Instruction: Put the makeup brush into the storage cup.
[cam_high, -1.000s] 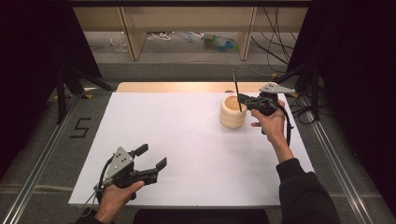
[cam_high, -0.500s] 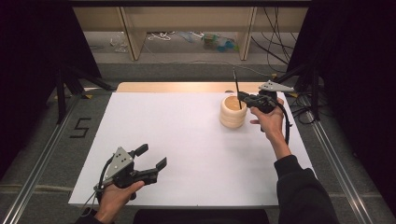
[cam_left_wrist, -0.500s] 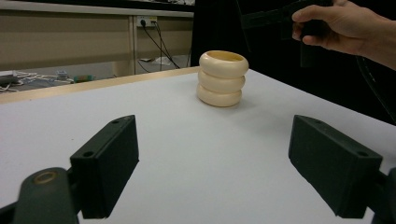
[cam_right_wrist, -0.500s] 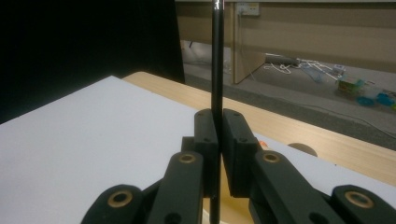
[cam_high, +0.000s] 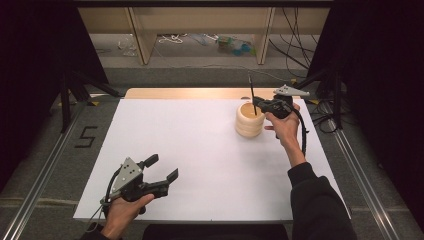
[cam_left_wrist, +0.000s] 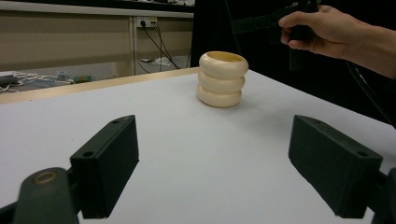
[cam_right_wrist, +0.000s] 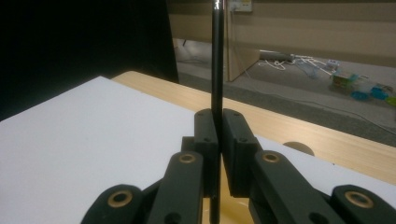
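Little has shifted since a second ago: both hands sit much where they were, the right one perhaps a touch nearer the person.

Nearest the person, the left tongs rest on the white counter, well apart from the cream ribbed holder of three stacked rings. Their jaws stand wide apart with nothing between them, and the left gripper view looks straight across bare counter to the holder.

Farther off, the right tongs hang just above the holder's far rim, jaws closed tight on a thin black stick held upright. Its lower end points down toward the holder's open mouth; whether the tip is already inside I cannot tell.

My guess is that the stick is being set into, or drawn out of, the holder. If placing, the next move calls for a straight descent over the mouth, then parting the jaws without tipping the holder.
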